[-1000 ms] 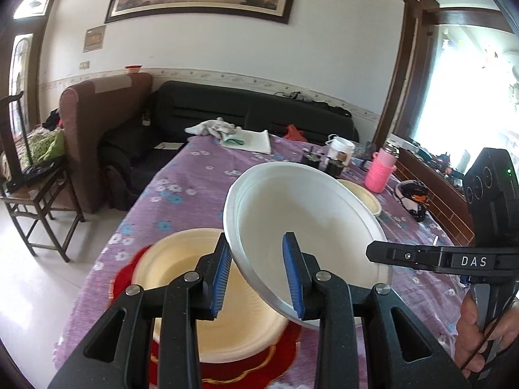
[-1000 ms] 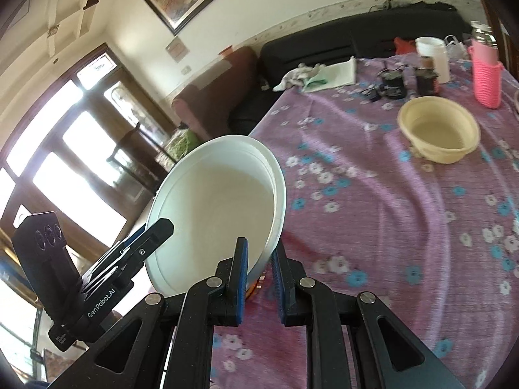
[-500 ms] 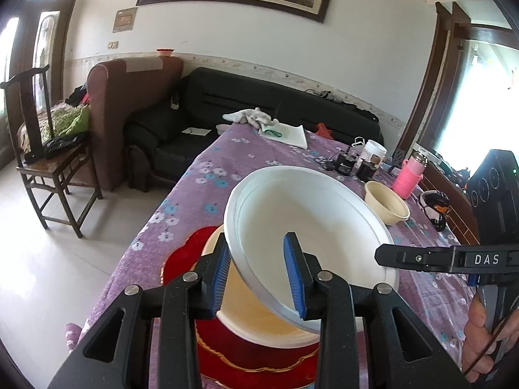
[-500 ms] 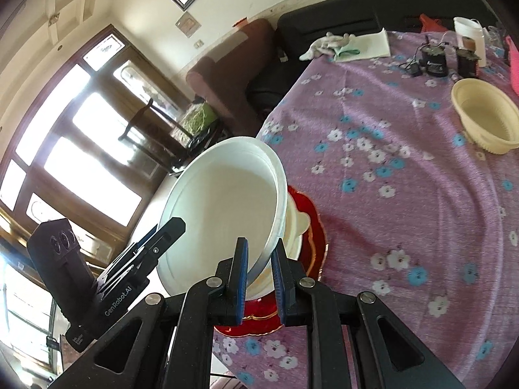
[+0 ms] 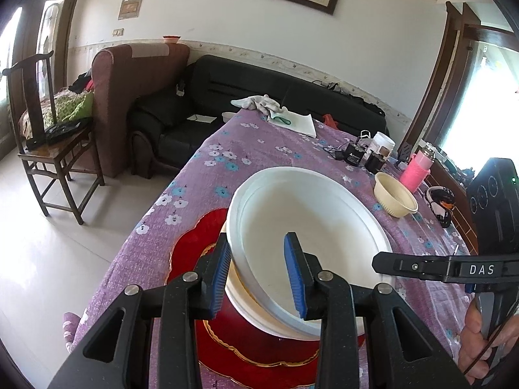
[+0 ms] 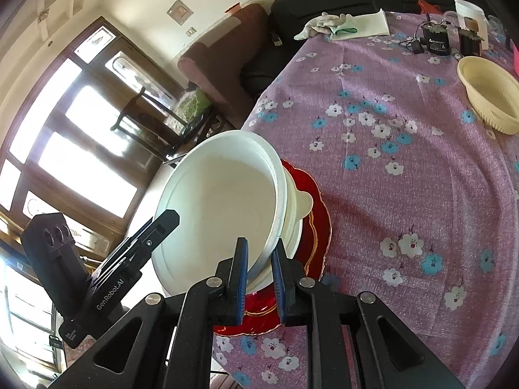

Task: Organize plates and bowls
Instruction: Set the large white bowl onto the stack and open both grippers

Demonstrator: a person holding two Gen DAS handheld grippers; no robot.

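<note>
A large white plate [image 5: 311, 227] [image 6: 220, 201] is held tilted by both grippers. My left gripper [image 5: 259, 278] is shut on its near left rim. My right gripper [image 6: 259, 278] is shut on its right rim. Below it lies a cream plate [image 5: 240, 295] [image 6: 300, 201] on a red plate with a gold edge [image 5: 188, 246] [image 6: 314, 227]. The white plate's lower edge is close to the cream plate; contact cannot be told. A small cream bowl [image 5: 394, 199] [image 6: 489, 94] stands further back on the table.
The table has a purple flowered cloth [image 5: 227, 149] [image 6: 405, 178]. At its far end are a white cloth [image 5: 259, 103], black boxes [image 5: 355, 155], a white cup [image 5: 382, 142] and a pink bottle [image 5: 416, 171]. A sofa and a wooden chair [image 5: 48, 142] stand beyond.
Both grippers have carried the white plate back and down over the cream plate on the red plate. The grip on it has not changed.
</note>
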